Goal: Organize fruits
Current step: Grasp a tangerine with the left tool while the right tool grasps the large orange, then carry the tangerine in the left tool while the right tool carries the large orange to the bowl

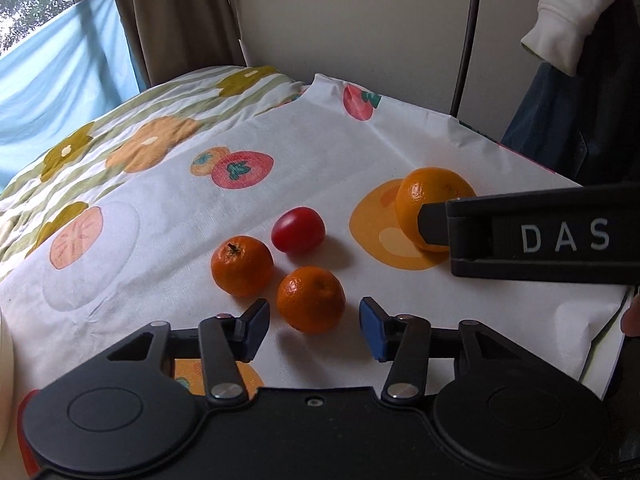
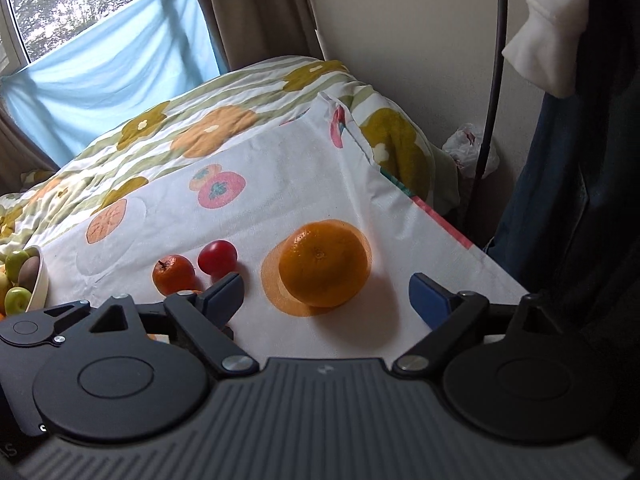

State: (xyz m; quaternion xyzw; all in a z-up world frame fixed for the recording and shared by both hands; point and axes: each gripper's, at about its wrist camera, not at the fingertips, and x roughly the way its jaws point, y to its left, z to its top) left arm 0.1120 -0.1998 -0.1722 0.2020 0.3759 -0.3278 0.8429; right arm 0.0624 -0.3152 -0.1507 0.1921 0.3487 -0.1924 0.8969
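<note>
A: Orange round mandarin (image 1: 311, 299) sits on the fruit-print cloth (image 1: 360, 148) between the left tongs (image 1: 314, 322), open, untouched.
B: Right tongs (image 2: 326, 294) gape around the big orange (image 2: 323, 262); a nudge could roll either away.

Fruit-print cloth (image 1: 168, 240) over the bed, three oranges (image 1: 311, 299), red tomato (image 1: 298, 229), bowl (image 2: 39, 280) at its edge.

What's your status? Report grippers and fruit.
Left gripper open around small mandarin. Right gripper open around big orange. Nothing blocking.
</note>
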